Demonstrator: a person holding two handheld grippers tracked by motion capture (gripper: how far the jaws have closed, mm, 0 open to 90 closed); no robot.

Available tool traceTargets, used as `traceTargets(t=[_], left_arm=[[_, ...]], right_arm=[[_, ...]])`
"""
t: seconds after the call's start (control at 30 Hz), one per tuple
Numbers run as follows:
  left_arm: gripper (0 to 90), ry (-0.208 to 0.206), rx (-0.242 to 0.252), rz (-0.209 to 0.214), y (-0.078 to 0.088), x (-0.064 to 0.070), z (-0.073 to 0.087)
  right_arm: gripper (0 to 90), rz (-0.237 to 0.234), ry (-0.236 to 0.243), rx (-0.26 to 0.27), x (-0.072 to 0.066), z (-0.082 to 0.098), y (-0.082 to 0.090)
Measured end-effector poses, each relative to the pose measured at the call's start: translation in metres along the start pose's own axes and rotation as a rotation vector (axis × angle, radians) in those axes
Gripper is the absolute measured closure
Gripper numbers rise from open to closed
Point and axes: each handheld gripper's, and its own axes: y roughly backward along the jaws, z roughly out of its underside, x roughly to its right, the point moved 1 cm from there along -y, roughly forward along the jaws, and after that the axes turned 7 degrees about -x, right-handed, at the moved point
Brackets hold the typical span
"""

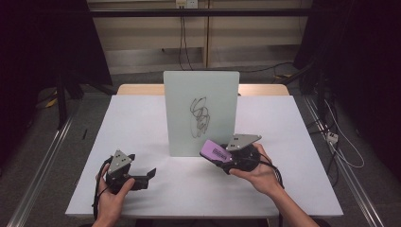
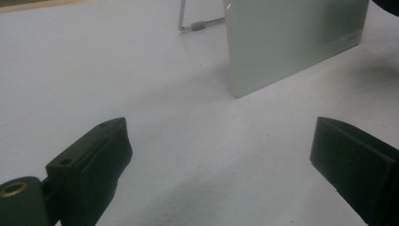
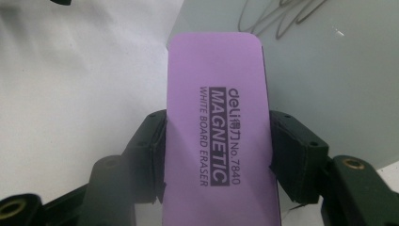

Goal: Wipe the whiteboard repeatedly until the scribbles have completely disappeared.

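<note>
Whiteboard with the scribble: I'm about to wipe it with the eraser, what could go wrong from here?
1. The whiteboard stands upright on a thin wire stand. The left gripper is open and away from it, so a push may tip or slide it.
2. The right gripper grips the purple eraser only by its narrow sides; pressure might twist it loose.

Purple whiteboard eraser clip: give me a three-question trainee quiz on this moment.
1. True or false: the right gripper is shut on the purple rectangular magnetic whiteboard eraser.
2. How do the left gripper's jaws stand? A) spread apart, nothing between them B) closed on a marker C) clamped on the board.
3. Fill in: the upright pale green drawing board carries a dark ____ on its face.

Key: 1 true; 2 A; 3 scribble.
</note>
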Motion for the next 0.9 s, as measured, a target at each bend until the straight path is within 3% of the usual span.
traceTargets(t=[0.3,0.57,0.9], left_arm=[[5.5,-0.006,-0.003,0.006,-0.001,0.000,-0.001],[5.4,-0.010,-0.001,0.002,0.002,-0.001,-0.001],[5.4,-0.017,-0.004,0.002,0.000,-0.001,-0.002]], right_arm=[[41.6,0.027,0.004,0.043,0.000,-0.004,0.005],[41.6,0.088,0.058,0.087,-0.001,-0.012,0.013],[41.6,0.139,0.079,0.116,0.001,-0.018,0.014]])
